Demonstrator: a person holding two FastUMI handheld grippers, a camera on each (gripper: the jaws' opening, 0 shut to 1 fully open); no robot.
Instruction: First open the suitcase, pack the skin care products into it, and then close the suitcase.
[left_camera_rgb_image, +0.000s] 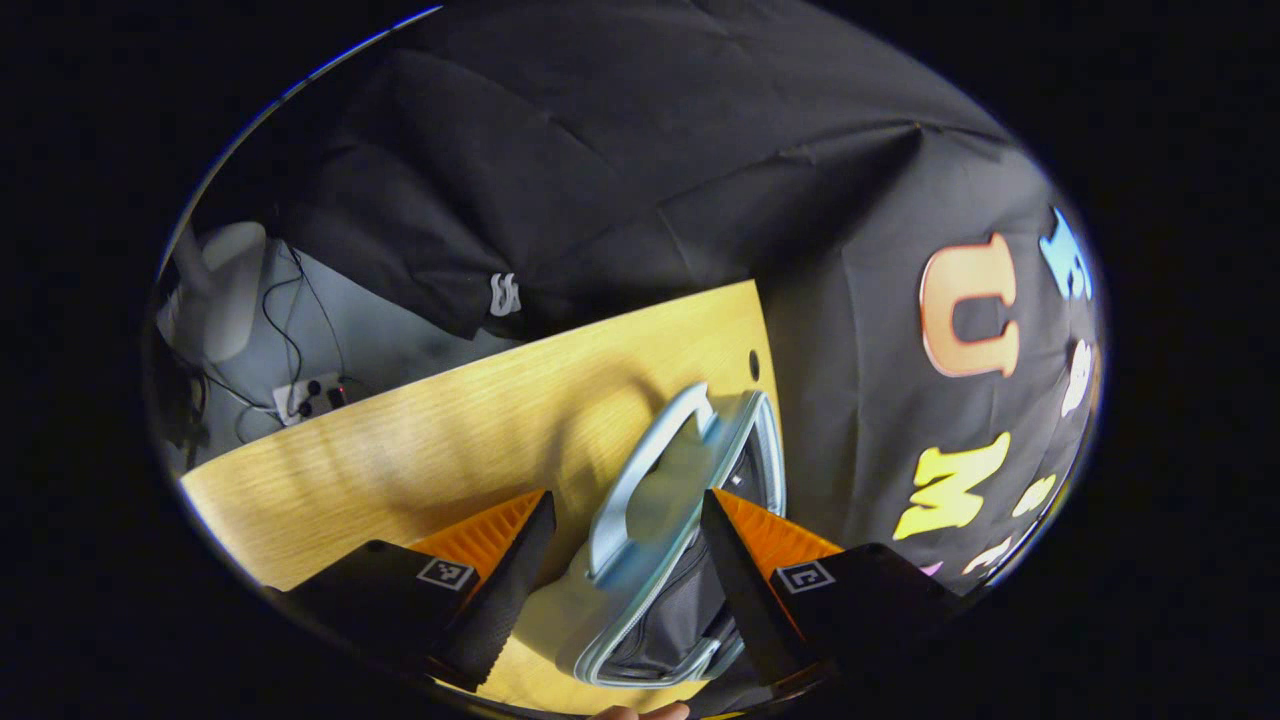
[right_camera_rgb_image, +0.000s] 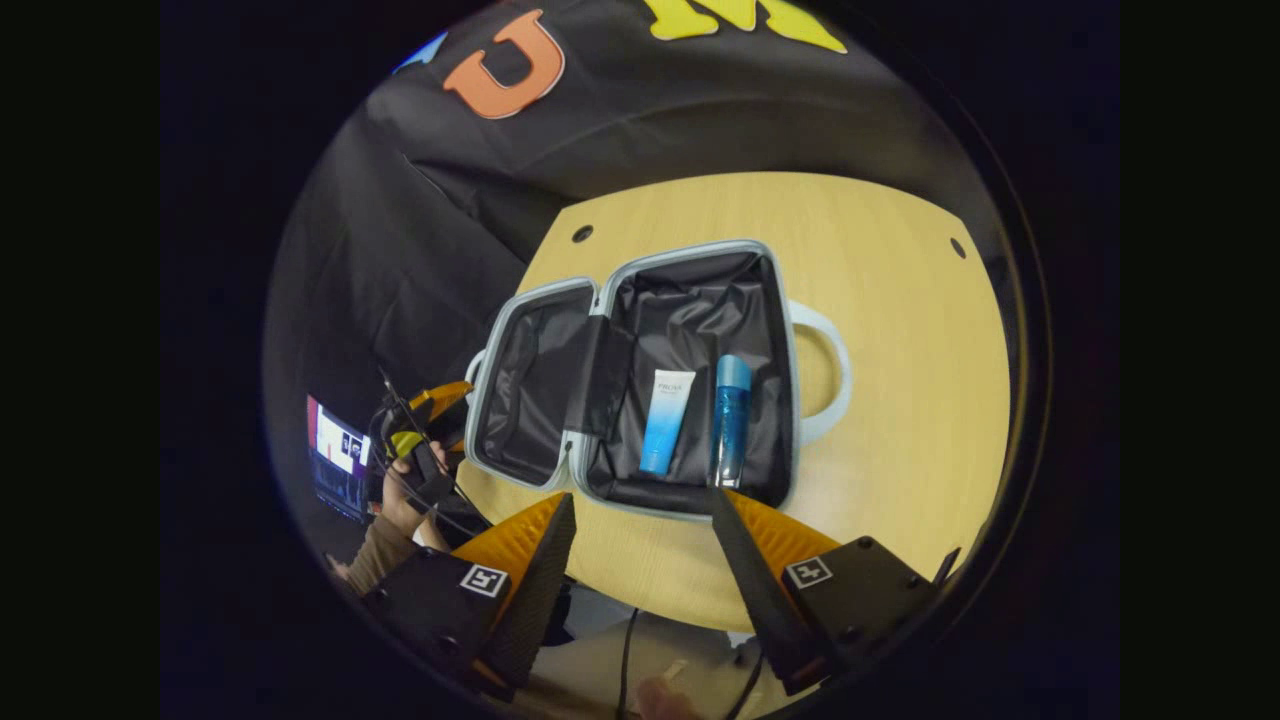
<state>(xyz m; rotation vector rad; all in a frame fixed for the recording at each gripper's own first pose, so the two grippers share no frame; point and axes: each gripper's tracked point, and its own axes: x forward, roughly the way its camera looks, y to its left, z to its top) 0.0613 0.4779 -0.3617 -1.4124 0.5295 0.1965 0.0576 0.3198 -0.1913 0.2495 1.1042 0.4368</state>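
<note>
Going left to right from the left gripper (left_camera_rgb_image: 625, 540): its fingers stand apart, gripping nothing, with the raised lid's pale-blue handle (left_camera_rgb_image: 640, 470) framed between them and the zipper rim just ahead. The right gripper (right_camera_rgb_image: 640, 540) hangs back over the wooden table (right_camera_rgb_image: 900, 400), fingers also spread and empty, the open suitcase (right_camera_rgb_image: 640, 370) straight ahead of its tips. Inside the right half lie a white-and-blue tube (right_camera_rgb_image: 665, 420) and, just beside it, a blue bottle (right_camera_rgb_image: 730, 420) — packed, so closing looks next. The lid could slip off the left fingers and slam, or the loose bottle roll into the seam and jam it. The left gripper's hold point on the lid is cut off — contact is hard to tell
</note>
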